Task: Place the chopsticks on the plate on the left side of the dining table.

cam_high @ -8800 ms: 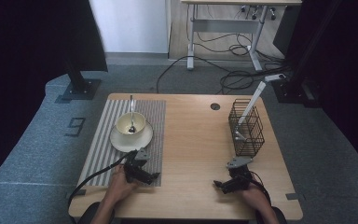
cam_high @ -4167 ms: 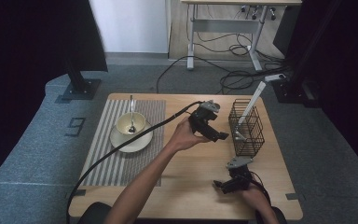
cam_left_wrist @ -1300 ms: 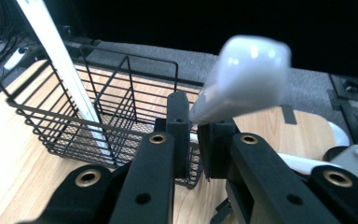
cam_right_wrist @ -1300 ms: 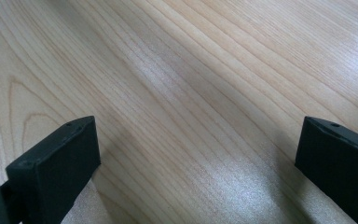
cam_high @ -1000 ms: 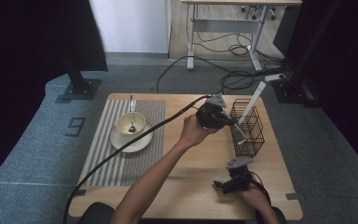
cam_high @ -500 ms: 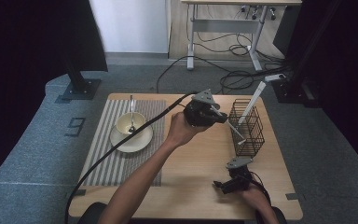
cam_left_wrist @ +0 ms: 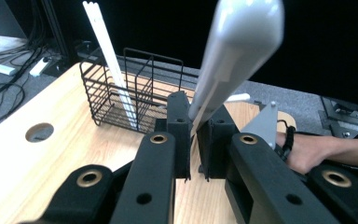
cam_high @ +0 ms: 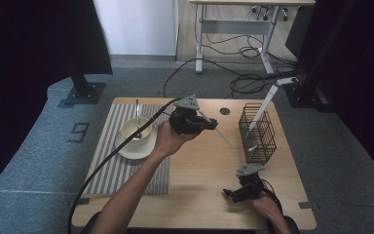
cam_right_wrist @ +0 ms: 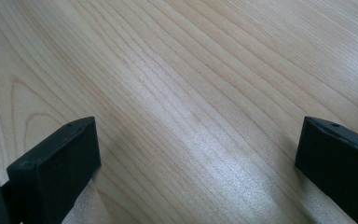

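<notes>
The left gripper point(cam_high: 214, 125) is clenching a white utensil point(cam_left_wrist: 233, 60) above the table, between wire basket point(cam_high: 257, 134) and bowl point(cam_high: 136, 130); the right gripper point(cam_high: 230, 194) is resting released; keeping the carry level is helping

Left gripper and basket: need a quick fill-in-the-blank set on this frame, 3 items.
1. The left gripper is shut on a white ____.
2. The wire basket holds one more white utensil, which stands ____.
3. The right gripper rests on the table with its jaws ____.

Missing words: utensil; tilted; open
</notes>
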### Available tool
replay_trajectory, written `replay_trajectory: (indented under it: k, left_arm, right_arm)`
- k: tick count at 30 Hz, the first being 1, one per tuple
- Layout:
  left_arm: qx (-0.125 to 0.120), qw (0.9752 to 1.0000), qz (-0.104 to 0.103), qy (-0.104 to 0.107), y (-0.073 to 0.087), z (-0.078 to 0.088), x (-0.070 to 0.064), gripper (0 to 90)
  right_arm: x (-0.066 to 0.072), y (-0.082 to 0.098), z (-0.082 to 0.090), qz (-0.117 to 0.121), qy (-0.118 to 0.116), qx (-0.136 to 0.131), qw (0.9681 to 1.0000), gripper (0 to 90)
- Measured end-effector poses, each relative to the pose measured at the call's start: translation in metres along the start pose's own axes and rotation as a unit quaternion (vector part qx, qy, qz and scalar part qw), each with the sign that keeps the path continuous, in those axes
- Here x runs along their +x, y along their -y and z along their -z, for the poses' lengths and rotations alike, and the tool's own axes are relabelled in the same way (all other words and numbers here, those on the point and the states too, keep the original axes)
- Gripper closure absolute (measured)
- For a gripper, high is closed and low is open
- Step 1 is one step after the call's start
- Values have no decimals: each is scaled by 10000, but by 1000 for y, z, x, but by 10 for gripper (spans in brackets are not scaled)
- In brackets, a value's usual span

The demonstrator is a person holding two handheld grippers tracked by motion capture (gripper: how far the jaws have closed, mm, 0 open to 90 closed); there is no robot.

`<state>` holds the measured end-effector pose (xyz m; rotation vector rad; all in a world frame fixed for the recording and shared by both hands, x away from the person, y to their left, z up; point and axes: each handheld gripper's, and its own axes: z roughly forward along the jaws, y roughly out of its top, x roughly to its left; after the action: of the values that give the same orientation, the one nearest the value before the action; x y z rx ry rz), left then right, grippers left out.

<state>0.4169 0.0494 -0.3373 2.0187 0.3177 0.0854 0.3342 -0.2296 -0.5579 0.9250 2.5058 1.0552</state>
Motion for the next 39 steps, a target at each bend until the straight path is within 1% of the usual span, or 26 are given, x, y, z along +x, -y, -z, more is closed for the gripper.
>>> replay_trajectory:
  k: [5, 10, 15, 16, 18, 19, 22, 27, 29, 32, 36, 39]
  left_arm:
    - [22, 10000, 59, 3, 17, 8, -2, 835]
    - [44, 9999, 109, 12, 35, 13, -6, 835]
    - [49, 9998, 187, 77, 52, 15, -10, 835]
    - [42, 9998, 194, 83, 55, 15, -11, 835]
    - [39, 9997, 218, 100, 60, 15, -12, 835]
    - [10, 9996, 261, 121, 64, 15, -14, 835]
    - [27, 9995, 273, 141, 72, 14, -16, 835]
    - [64, 9994, 284, 207, 83, 11, -21, 835]
    - [72, 9993, 291, 229, 86, 10, -22, 835]
    - [113, 9992, 294, 260, 89, 7, -25, 835]
    - [162, 9990, 279, 314, 93, 2, -28, 835]
    - [163, 9988, 301, 358, 96, -1, -29, 835]
  right_arm:
    - [0, 0, 0, -29, -23, -7, 10000, 0]
    - [-1, 0, 2, -76, -112, -19, 9999, 14]
    - [0, -4, 5, -53, -211, -164, 9996, 28]
    - [1, -7, 6, -40, -290, -255, 9992, 40]
    - [2, -9, 7, -39, -325, -292, 9990, 45]
    - [2, -10, 7, -24, -359, -320, 9988, 46]
    - [3, -15, 9, 13, -467, -392, 9981, 53]
    - [7, -27, 9, 94, -576, -539, 9968, 127]
    - [8, -32, 9, 121, -622, -625, 9960, 142]
    - [11, -41, 9, 216, -688, -763, 9945, 199]
    - [14, -53, 7, 324, -789, -839, 9928, 277]
    - [17, -62, 4, 394, -920, -938, 9905, 349]
